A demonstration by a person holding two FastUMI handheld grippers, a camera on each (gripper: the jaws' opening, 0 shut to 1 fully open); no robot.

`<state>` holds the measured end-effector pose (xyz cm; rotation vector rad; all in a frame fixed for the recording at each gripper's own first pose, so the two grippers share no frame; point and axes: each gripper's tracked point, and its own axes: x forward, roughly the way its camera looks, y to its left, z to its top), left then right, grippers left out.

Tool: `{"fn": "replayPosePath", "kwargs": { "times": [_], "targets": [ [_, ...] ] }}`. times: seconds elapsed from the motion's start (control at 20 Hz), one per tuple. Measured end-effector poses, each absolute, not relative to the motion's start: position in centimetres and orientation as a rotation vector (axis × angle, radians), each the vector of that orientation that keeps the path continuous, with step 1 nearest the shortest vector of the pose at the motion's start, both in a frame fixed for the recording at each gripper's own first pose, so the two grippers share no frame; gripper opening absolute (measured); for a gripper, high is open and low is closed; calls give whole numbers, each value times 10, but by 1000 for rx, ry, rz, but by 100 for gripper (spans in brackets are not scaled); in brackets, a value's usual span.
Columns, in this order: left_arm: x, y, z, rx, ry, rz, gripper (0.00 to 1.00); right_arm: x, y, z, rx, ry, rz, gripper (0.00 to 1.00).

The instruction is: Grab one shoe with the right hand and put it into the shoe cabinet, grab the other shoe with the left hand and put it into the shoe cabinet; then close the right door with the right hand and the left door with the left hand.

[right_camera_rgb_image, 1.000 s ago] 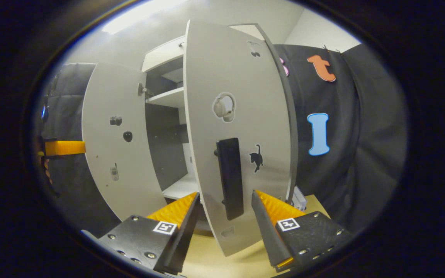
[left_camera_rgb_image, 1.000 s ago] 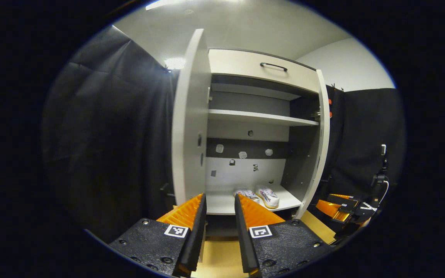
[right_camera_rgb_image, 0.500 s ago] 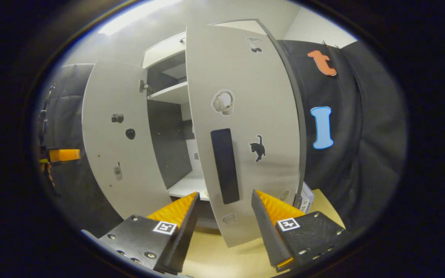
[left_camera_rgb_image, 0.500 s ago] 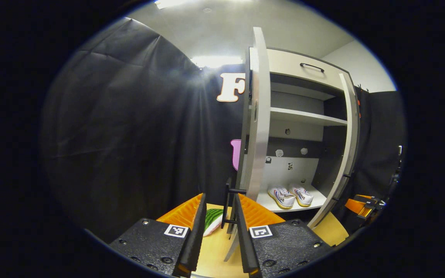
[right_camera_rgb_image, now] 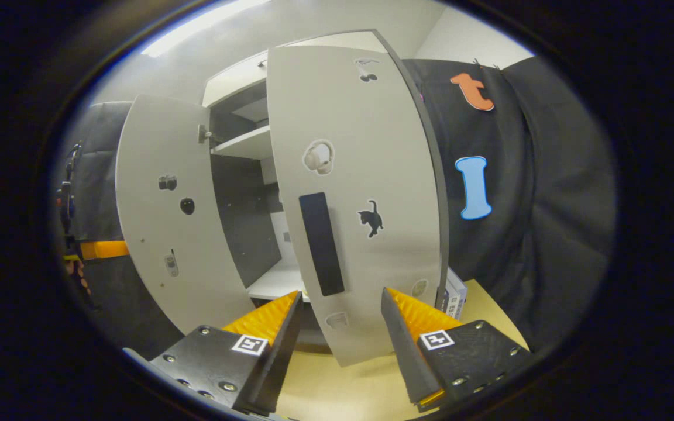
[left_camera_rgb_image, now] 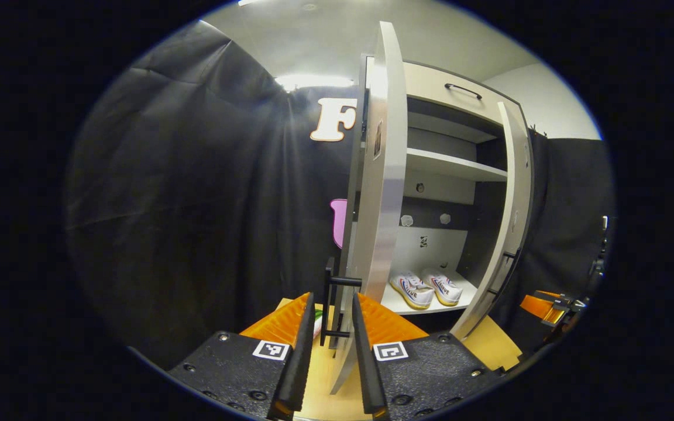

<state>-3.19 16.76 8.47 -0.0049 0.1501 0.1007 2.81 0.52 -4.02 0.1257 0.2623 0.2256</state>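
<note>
Two white shoes (left_camera_rgb_image: pixel 410 290) (left_camera_rgb_image: pixel 441 286) sit side by side on the cabinet's bottom shelf (left_camera_rgb_image: pixel 398 304). I see the left door (left_camera_rgb_image: pixel 379 175) edge-on, and its black handle (left_camera_rgb_image: pixel 337 304) stands just beyond my left gripper (left_camera_rgb_image: pixel 332 304), whose fingers are open around the line of the door edge. In the right gripper view, the right door (right_camera_rgb_image: pixel 366 175) is partly swung in, with its black handle (right_camera_rgb_image: pixel 320 244) facing me. My right gripper (right_camera_rgb_image: pixel 340 301) is open in front of the door's lower part. The left door's inner face (right_camera_rgb_image: pixel 161 199) stands wide open.
A drawer with a black handle (left_camera_rgb_image: pixel 463 90) tops the cabinet, over an upper shelf (left_camera_rgb_image: pixel 448 165). Tan floor (right_camera_rgb_image: pixel 360 386) lies below the doors. A white box (right_camera_rgb_image: pixel 454 295) sits behind the right door. A green-and-white thing (left_camera_rgb_image: pixel 316 318) lies past the left door.
The left gripper has swung left from facing the shelves and closed in on the left door's edge and handle. The right door has turned inward, away from the right gripper.
</note>
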Motion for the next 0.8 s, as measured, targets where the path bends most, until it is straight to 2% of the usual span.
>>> {"fn": "replayPosePath", "kwargs": {
  "times": [0.05,0.2,0.25,0.3,0.4,0.45,0.55,0.6,0.65,0.8],
  "targets": [
    [-31,167,84,-6,150,91,30,28,6,-39,127,260,225,80],
    [-31,163,87,-10,149,37,29,26,12,-38,126,257,233,80],
    [-31,159,88,-19,151,4,38,25,13,-38,124,257,237,80],
    [-32,155,92,-26,152,-31,29,25,15,-37,122,257,240,80],
    [-33,150,95,-40,154,-84,37,23,16,-37,122,255,242,80],
    [-35,148,95,-48,155,-102,33,21,16,-38,123,255,240,80],
    [-34,149,94,-54,156,-128,37,18,14,-38,128,257,237,80],
    [-33,147,93,-54,150,-139,29,17,13,-38,129,258,234,80],
    [-33,144,92,-57,153,-153,37,15,13,-39,132,259,234,80],
    [-32,136,94,-104,149,-209,38,13,13,-38,138,260,231,80]
  ]
}}
